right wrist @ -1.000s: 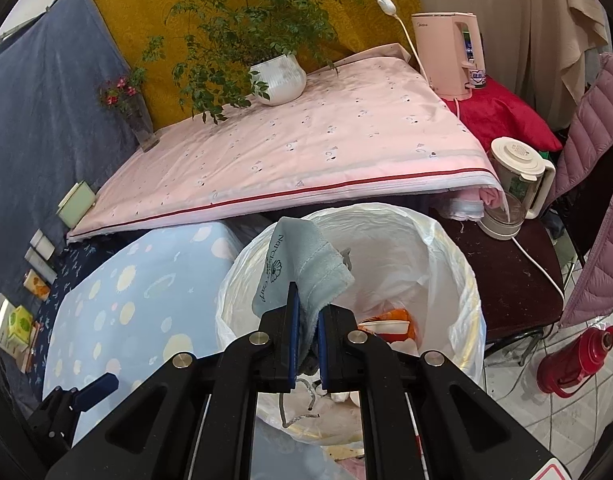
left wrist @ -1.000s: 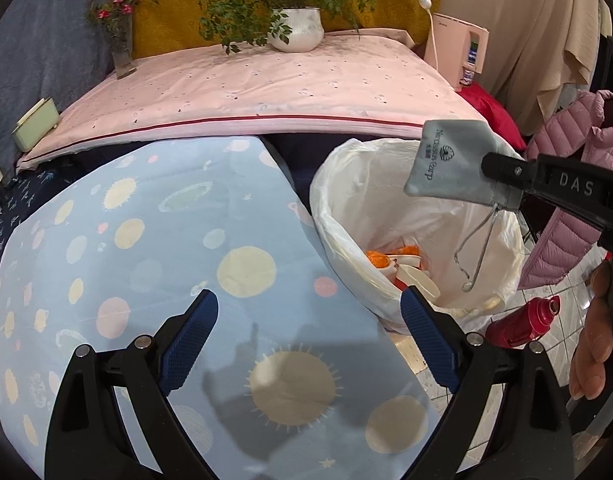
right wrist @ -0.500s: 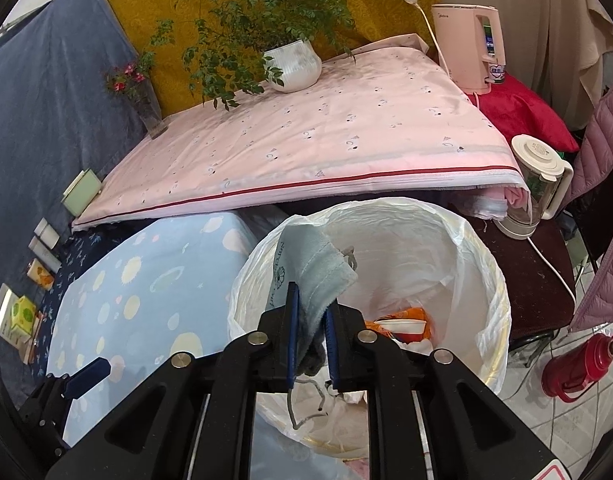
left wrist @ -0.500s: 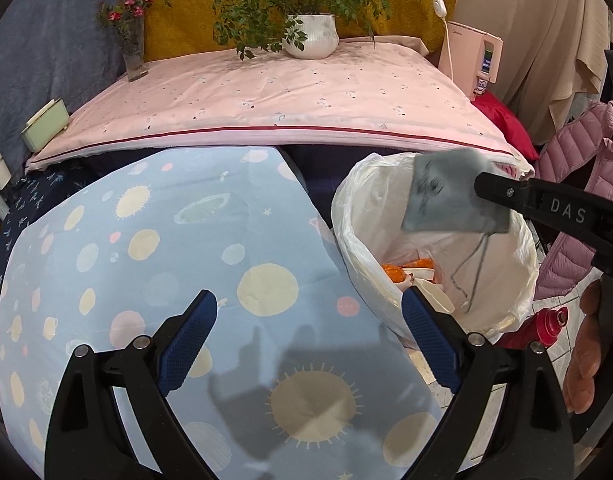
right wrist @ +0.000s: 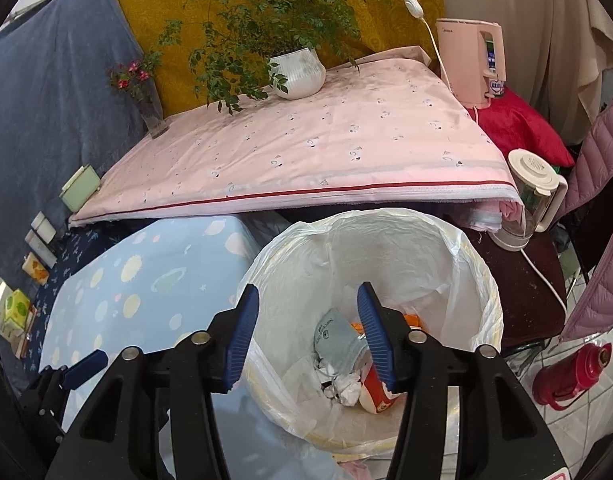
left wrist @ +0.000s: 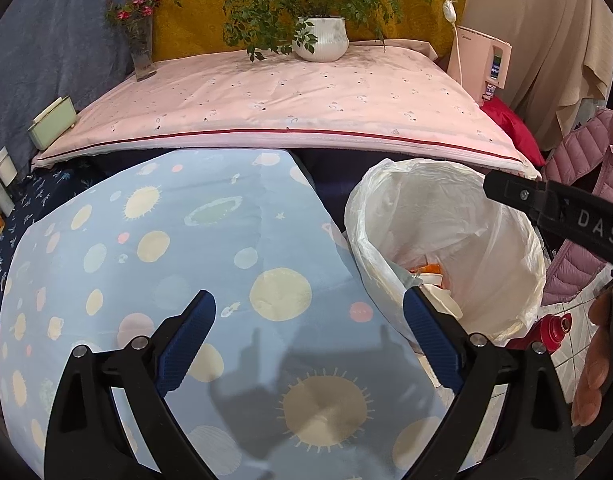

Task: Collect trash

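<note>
While the left gripper (left wrist: 308, 332) hangs over the blue planet-print cloth (left wrist: 166, 248) with its jaws spread wide and nothing between them, we find its lower body cut off by the frame edge. At the far left of the right wrist view, small boxes (right wrist: 16, 312) line the blue-draped wall; we cannot read their labels. Further right, the bin (right wrist: 478, 280), lined with a white bag, stands against the edge of the blue cloth. In the right wrist view the right gripper (right wrist: 308, 334) hangs above the bin mouth, its jaws opening with no thing pressed between the pads. We see the grey pouch (right wrist: 336, 338) lying loose inside the bin on crumpled white paper (right wrist: 344, 386), its right part hidden behind the right finger. An orange-and-white wrapper (right wrist: 372, 394) beside it is likewise partly covered. In the left wrist view the bin wall hides the pouch altogether. At the far right a red flask (right wrist: 568, 372) stands on the tiled floor.
</note>
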`<state>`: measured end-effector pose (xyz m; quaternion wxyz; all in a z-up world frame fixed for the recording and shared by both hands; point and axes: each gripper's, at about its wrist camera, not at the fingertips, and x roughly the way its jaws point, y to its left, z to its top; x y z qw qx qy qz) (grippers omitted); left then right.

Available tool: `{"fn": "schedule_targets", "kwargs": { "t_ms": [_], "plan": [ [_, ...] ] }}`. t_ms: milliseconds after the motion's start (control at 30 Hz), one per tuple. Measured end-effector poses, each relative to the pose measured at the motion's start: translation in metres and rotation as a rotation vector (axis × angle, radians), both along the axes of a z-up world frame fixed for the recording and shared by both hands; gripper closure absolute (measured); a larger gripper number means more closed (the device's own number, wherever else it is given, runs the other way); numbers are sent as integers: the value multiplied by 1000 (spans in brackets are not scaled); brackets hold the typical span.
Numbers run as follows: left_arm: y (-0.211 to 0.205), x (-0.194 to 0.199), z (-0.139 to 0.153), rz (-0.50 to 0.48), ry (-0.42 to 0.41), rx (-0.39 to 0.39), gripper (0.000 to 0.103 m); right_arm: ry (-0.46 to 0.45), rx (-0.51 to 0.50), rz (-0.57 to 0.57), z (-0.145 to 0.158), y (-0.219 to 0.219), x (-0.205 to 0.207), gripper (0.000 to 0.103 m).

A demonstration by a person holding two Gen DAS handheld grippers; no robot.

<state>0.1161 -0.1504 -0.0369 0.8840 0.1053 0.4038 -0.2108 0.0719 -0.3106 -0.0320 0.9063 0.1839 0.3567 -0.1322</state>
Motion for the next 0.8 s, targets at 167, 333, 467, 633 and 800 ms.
{"fn": "schedule_targets", "kwargs": {
  "t_ms": [167, 333, 467, 633, 800],
  "plan": [
    [2, 2, 2, 11, -8, 4, 12, 18, -51, 11, 3, 6, -3, 39],
    [4, 4, 4, 24, -17, 3, 11, 45, -94, 8, 5, 7, -10, 27],
    [2, 2, 4, 23, -27, 10, 11, 67, -133, 2, 5, 9, -14, 19],
    [0, 0, 5, 18, -41, 21, 11, 83, -127, 7, 3, 8, -18, 19],
    [0, -1, 5, 20, -44, 25, 11, 90, -143, 6, 1, 7, -23, 16]
  ]
}}
